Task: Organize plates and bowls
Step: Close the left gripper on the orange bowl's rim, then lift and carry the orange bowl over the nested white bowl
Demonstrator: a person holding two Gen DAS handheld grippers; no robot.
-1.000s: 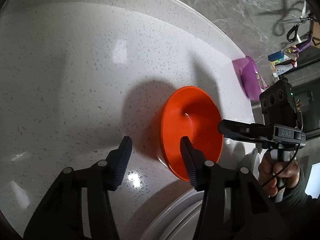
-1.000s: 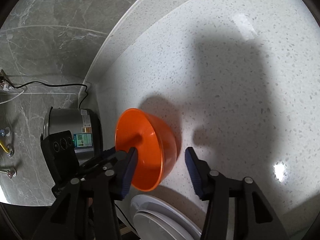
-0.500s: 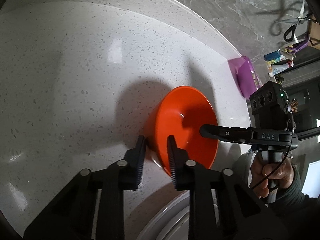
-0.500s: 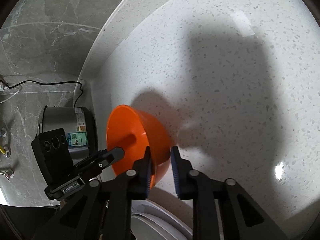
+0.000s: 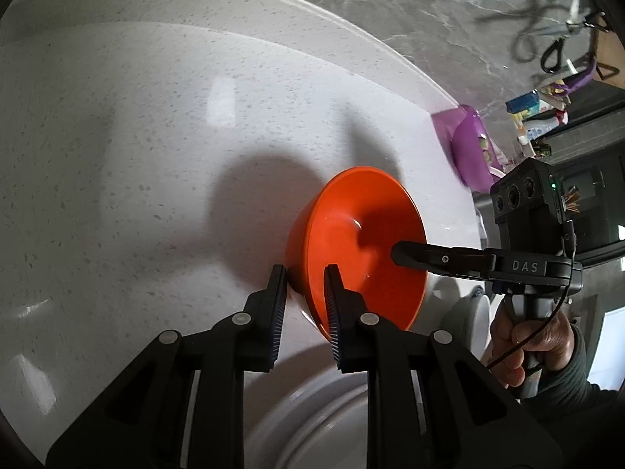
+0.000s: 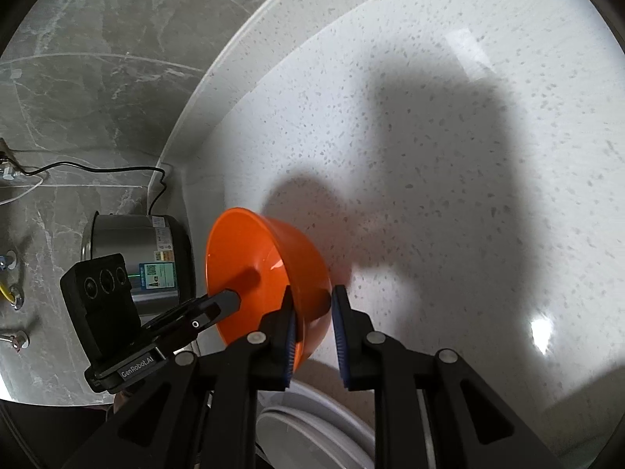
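An orange bowl point(image 5: 363, 242) is held between both grippers above the white speckled counter point(image 5: 136, 156). My left gripper point(image 5: 306, 289) is shut on its near rim, one finger inside and one outside. My right gripper point(image 6: 314, 312) is shut on the opposite rim of the orange bowl point(image 6: 265, 273) in the same way. In the left wrist view the right gripper's finger point(image 5: 429, 260) reaches into the bowl. White plates point(image 5: 332, 422) lie stacked below the bowl, at the bottom of both views point(image 6: 312, 437).
A purple container point(image 5: 468, 152) lies at the counter's far right edge, with packets and scissors beyond it. A steel rice cooker point(image 6: 136, 258) with a black cord stands left of the counter by the grey marble wall.
Both grippers closed onto the orange bowl's rim from opposite sides. The bowl has since risen a little off the counter, with its shadow spreading on the surface.
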